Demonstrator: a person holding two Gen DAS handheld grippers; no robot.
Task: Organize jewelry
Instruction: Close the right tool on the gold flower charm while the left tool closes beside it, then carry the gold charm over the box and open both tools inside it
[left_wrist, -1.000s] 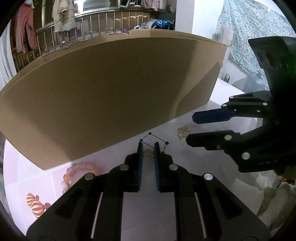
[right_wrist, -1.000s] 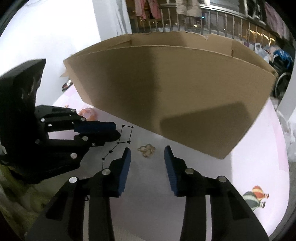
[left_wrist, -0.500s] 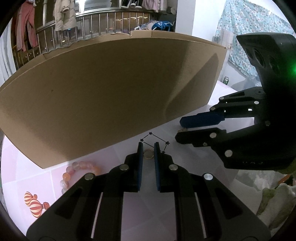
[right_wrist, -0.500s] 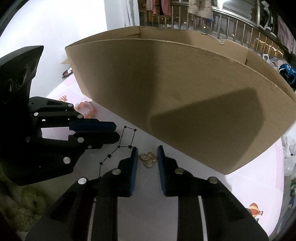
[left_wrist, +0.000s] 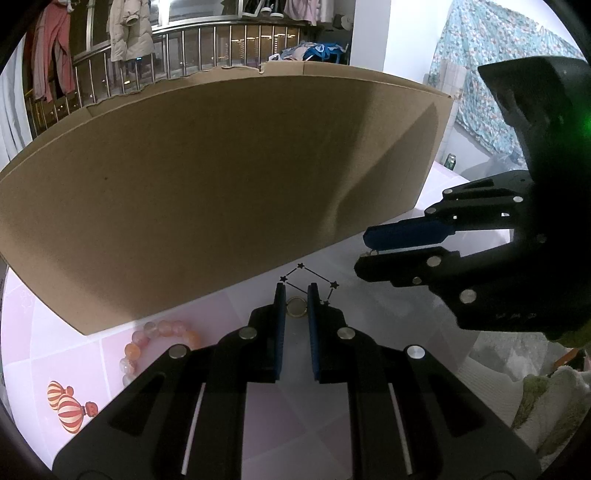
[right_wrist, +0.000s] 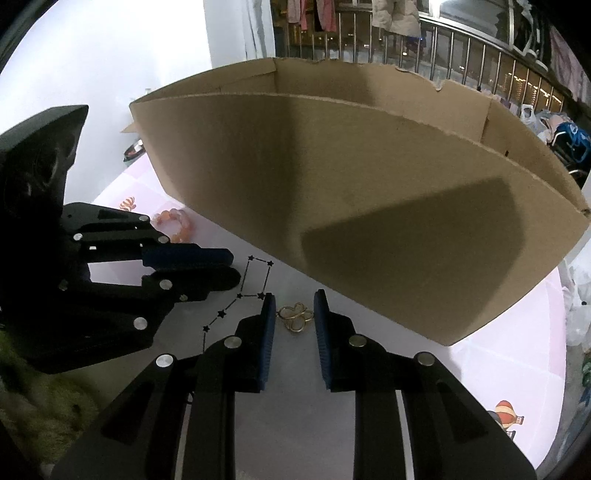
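My left gripper (left_wrist: 296, 291) is shut on a small gold ring (left_wrist: 296, 307), which its blue pads pinch just above the pink tablecloth (left_wrist: 258, 406). Seen from the right wrist, my right gripper (right_wrist: 294, 297) has its pads pressed on both sides of a gold clover-shaped piece (right_wrist: 295, 317). Each gripper shows in the other's view: the right gripper (left_wrist: 369, 252) beside the left one, and the left gripper (right_wrist: 232, 266) close to the clover piece. A pink bead bracelet (left_wrist: 155, 339) (right_wrist: 173, 221) lies on the cloth by the box.
A large open cardboard box (left_wrist: 221, 184) (right_wrist: 369, 203) stands right behind both grippers and fills the middle of each view. A fuzzy green-and-white sleeve (left_wrist: 554, 398) (right_wrist: 37, 406) shows at the edges. The cloth carries star-line (right_wrist: 255, 277) and balloon prints (left_wrist: 70, 410).
The right gripper has moved forward over the clover piece and its jaws have narrowed onto it. The left gripper has stayed put with the ring between its pads.
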